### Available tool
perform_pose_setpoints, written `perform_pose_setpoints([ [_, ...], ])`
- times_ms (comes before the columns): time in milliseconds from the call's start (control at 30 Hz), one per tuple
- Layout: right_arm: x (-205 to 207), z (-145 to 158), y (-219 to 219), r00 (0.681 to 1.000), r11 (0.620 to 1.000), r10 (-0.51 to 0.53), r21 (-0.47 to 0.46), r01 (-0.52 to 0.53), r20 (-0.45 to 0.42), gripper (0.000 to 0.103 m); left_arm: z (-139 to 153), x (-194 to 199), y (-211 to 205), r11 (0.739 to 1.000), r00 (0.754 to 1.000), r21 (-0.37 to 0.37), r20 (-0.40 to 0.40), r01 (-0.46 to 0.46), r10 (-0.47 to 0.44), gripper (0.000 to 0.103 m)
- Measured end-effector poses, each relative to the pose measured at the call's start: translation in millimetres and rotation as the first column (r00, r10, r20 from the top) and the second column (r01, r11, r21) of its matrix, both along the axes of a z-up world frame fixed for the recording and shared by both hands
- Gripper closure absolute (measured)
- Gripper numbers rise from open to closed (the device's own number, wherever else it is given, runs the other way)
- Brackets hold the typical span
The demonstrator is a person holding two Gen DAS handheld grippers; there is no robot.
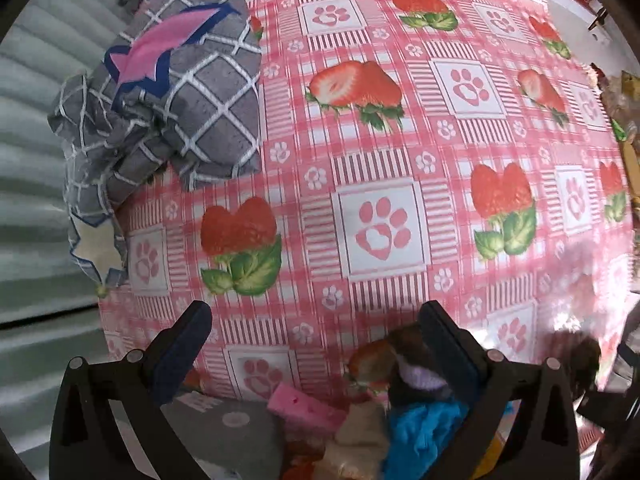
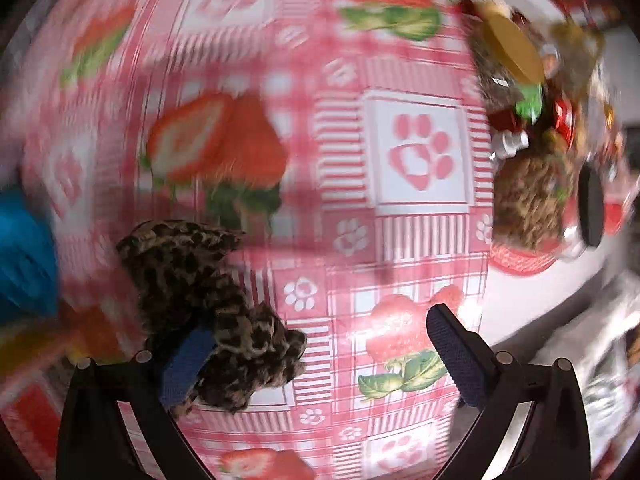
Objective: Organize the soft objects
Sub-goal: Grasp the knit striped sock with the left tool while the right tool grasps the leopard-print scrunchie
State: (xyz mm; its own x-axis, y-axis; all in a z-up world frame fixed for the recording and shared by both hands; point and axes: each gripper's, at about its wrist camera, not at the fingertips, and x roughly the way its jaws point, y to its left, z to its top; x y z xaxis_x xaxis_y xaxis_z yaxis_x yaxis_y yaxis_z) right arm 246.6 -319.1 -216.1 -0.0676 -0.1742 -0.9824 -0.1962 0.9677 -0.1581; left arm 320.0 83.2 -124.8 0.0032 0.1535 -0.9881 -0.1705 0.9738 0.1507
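Note:
In the left wrist view my left gripper [image 1: 316, 320] is open above a pile of soft items at the near edge: a pink sponge [image 1: 304, 406], a blue fluffy cloth [image 1: 424, 432], a beige cloth [image 1: 360, 440] and a dark knitted piece [image 1: 412, 364] against the right finger. A folded grey checked cloth [image 1: 180, 92] with a pink dolphin lies at the table's far left. In the blurred right wrist view my right gripper [image 2: 316, 344] is open; a leopard-print cloth [image 2: 208, 300] drapes over its left finger [image 2: 188, 360]. The blue cloth [image 2: 24, 248] shows at the left.
The table wears a pink strawberry and paw-print tablecloth [image 1: 380, 140]. A cluttered heap with a red rim, brown fuzzy item and gold disc [image 2: 532, 160] stands at the right. A pale green corrugated wall [image 1: 32, 160] lies left of the table.

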Motion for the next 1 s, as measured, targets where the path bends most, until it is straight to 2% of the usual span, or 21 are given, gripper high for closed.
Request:
perform_pose_setpoints([
  [133, 3, 22, -12, 0.996, 0.983, -0.085, 0.165, 0.079, 0.031, 0.000, -13, -27, -19, 0.996, 0.999, -0.090, -0.035, -0.001, -0.002, 0.000],
  [267, -2, 24, 8, 0.998, 0.967, -0.061, 0.249, 0.058, 0.004, 0.000, -34, -35, -49, 0.993, 0.996, -0.113, -0.075, 0.034, -0.042, 0.000],
  [467, -12, -1, 30, 1.000, 0.976, 0.001, 0.216, 0.004, -0.027, 0.000, -56, -28, -66, 0.987, 0.993, -0.162, -0.114, -0.009, -0.009, 0.000],
  [700, -11, -22, 41, 0.999, 0.986, 0.026, 0.167, -0.017, -0.047, 0.000, -87, -25, -65, 0.985, 0.989, -0.169, -0.147, -0.025, 0.000, 0.000],
  [867, -22, -27, 56, 0.997, 0.991, 0.069, 0.119, -0.065, -0.034, 0.000, -109, -30, -86, 0.991, 0.982, -0.134, -0.184, 0.017, -0.042, 0.001],
  [1000, -38, -26, 64, 0.997, 0.991, 0.068, 0.119, -0.065, -0.024, 0.000, -117, -32, -101, 0.993, 0.976, -0.112, -0.207, 0.041, -0.063, 0.010],
])
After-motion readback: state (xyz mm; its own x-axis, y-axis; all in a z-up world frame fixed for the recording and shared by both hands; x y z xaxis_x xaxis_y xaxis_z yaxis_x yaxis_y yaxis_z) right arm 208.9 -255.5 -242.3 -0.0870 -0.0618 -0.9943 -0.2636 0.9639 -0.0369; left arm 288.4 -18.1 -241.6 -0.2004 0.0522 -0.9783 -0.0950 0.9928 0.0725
